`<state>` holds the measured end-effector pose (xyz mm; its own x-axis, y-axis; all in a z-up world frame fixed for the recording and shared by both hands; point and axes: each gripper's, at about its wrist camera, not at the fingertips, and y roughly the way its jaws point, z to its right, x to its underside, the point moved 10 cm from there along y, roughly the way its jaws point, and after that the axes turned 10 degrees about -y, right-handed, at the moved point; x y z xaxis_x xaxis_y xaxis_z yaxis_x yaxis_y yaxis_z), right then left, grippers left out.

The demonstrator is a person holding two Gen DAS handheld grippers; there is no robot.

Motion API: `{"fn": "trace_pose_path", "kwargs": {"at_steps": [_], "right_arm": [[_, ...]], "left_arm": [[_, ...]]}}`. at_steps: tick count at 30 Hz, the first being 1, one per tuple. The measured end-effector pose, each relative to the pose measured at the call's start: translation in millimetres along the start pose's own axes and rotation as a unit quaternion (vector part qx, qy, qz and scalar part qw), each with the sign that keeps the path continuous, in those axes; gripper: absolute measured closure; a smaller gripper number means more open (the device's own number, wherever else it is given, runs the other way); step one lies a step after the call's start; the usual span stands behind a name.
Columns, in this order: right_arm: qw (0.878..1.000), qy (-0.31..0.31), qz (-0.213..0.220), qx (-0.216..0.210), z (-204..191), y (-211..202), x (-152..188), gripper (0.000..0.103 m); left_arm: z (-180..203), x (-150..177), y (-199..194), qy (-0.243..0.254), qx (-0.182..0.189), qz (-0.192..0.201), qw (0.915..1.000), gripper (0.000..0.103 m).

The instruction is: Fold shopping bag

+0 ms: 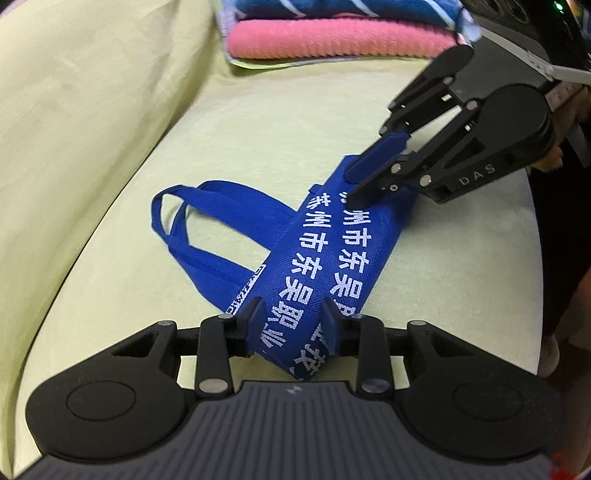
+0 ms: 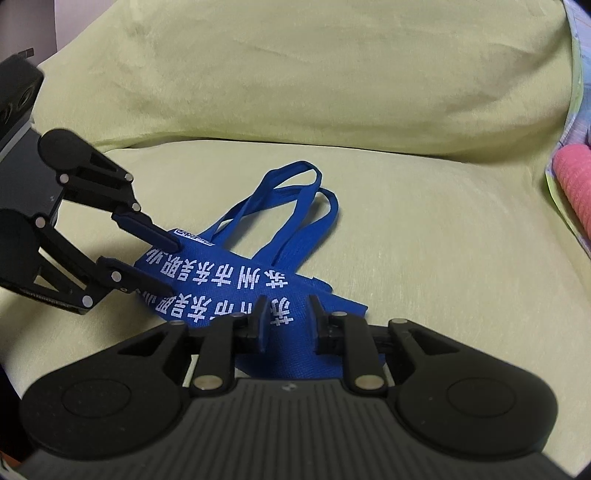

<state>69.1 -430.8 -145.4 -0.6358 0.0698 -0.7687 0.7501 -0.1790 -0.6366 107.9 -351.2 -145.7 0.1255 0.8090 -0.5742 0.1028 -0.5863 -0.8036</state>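
Down on a pale green cushion point(image 1: 280, 122) lies the blue shopping bag point(image 1: 332, 258), folded into a narrow strip with white lettering along it. In the left wrist view the strip runs from the near middle up toward the far right, and its two handles point(image 1: 177, 221) loop out to the left, flat on the cushion. The left gripper point(image 1: 291, 325) sits at the near end of the strip, its fingers parted narrowly, one on each side of the strip's near end; whether they press it cannot be told. At the far end the right gripper point(image 1: 364, 188) comes in from the right, with its fingertips resting down on the bag. A pink towel point(image 1: 332, 42) under a striped blue cloth point(image 1: 332, 11) lies at the far edge.

From the right wrist view, the bag point(image 2: 229, 280) lies across the middle, handles point(image 2: 295, 195) reaching away toward the back cushion point(image 2: 295, 74). The right gripper point(image 2: 286, 314) has the strip's near end between its narrowly parted fingers. The left gripper point(image 2: 162, 266) enters from the left, fingers a little apart, straddling the far end of the strip.
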Motion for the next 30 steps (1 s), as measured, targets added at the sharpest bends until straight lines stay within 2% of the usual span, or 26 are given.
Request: {"fn": "trace_pose_path", "kwargs": {"at_steps": [6,10,13,16,18,19,21,23,24,27,30], "right_arm": [[1.0,0.003,0.002,0.001,0.4,0.0,0.3,0.085],[1.0,0.01,0.003,-0.005,2.3,0.3,0.2,0.085],[1.0,0.016,0.005,-0.01,4.3,0.0,0.7,0.085],[0.999,0.03,0.007,-0.021,8.2,0.0,1.4,0.085],[0.999,0.038,0.008,-0.028,10.6,0.1,1.9,0.085],[0.999,0.04,0.008,-0.031,11.2,0.3,1.9,0.085],[0.999,0.042,0.008,-0.034,11.6,0.4,1.9,0.085],[0.998,0.042,0.008,-0.035,11.4,0.2,1.9,0.085],[0.998,0.042,0.008,-0.036,11.3,0.2,1.9,0.085],[0.998,0.043,0.008,-0.037,11.4,-0.3,2.1,0.085],[0.998,0.044,0.008,-0.036,11.5,-0.5,2.1,0.085]], "left_arm": [[-2.4,3.3,-4.1,-0.034,-0.011,0.021,0.9991,0.065],[-3.4,4.5,-7.6,-0.04,-0.012,0.034,0.9986,0.065],[1.3,5.3,-12.8,-0.016,-0.028,0.047,0.9984,0.064],[18.8,12.6,-22.6,0.084,-0.07,0.065,0.9919,0.061],[37.3,28.2,-25.2,0.186,-0.095,0.058,0.9764,0.058],[43.5,36.9,-23.5,0.232,-0.113,0.05,0.9647,0.056],[51.3,52.5,-17.3,0.317,-0.156,0.036,0.9347,0.056],[51.0,59.6,-11.4,0.367,-0.191,0.036,0.9095,0.056],[50.1,60.0,-8.6,0.381,-0.202,0.037,0.9018,0.056],[45.9,55.2,0.1,0.396,-0.218,0.039,0.8914,0.056],[40.1,52.6,15.0,0.434,-0.235,0.038,0.8687,0.058]]}}
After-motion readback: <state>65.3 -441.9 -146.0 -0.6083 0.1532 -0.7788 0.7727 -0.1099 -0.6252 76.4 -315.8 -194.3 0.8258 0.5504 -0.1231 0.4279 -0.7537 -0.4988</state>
